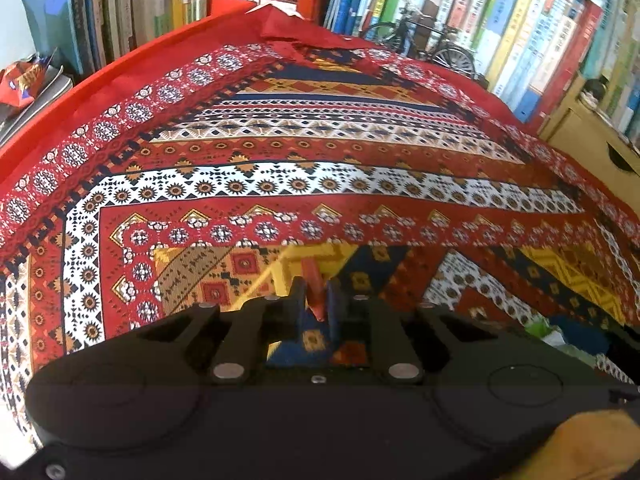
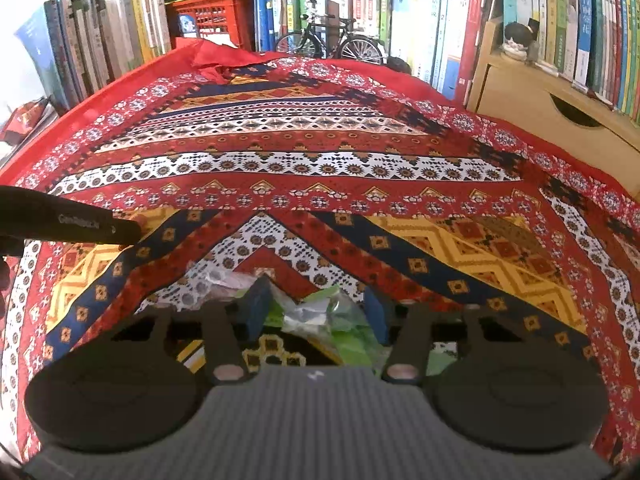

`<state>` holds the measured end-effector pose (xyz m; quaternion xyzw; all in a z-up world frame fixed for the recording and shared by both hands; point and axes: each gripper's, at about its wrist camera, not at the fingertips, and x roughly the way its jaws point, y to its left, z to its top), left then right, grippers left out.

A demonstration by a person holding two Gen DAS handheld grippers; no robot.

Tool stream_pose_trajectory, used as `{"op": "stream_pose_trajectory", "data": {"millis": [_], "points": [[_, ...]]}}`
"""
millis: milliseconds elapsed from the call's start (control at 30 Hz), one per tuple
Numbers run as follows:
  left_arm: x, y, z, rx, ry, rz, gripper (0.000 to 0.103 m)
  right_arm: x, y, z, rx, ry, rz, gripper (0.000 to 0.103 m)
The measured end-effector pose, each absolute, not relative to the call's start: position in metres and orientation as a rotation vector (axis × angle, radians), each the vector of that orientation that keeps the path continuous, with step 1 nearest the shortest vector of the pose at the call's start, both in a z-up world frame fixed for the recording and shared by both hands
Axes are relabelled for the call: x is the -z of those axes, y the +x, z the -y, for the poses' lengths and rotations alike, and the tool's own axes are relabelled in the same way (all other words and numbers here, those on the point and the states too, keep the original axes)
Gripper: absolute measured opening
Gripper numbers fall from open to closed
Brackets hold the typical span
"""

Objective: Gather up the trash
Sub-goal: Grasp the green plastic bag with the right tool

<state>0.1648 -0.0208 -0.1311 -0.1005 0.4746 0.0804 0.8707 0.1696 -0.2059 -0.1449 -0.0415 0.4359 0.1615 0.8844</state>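
A patterned red cloth covers the table. In the left wrist view my left gripper is shut on a small red scrap of wrapper that sticks up between its fingers, low over the cloth. In the right wrist view my right gripper is open, its blue-padded fingers on either side of a crumpled green and silver wrapper lying on the cloth. A clear plastic wrapper lies just left of it. The green wrapper also shows at the lower right of the left wrist view.
Rows of books line the back and both sides. A red crate and a model bicycle stand at the far edge. A wooden box is at the right. A red snack packet rests on books at the left. The left gripper's body reaches in from the left.
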Motion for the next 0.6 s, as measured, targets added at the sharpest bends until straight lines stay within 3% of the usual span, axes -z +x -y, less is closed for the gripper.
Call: {"op": "stream_pose_trajectory", "data": {"millis": [267, 433, 533, 600], "points": [[0.116, 0.151, 0.027, -0.159, -0.188, -0.972, 0.011, 0.126, 0.156, 0.211, -0.347, -0.079, -0.875, 0.055], [0.124, 0.158, 0.024, -0.196, -0.163, -0.948, 0.025, 0.129, 0.152, 0.215, -0.363, -0.083, -0.874, 0.082], [0.131, 0.164, 0.023, -0.212, -0.17, -0.955, 0.036, 0.133, 0.151, 0.214, -0.368, -0.123, -0.875, 0.085], [0.135, 0.164, 0.026, -0.2, -0.173, -0.974, 0.036, 0.136, 0.151, 0.213, -0.361, -0.147, -0.875, 0.086]]}}
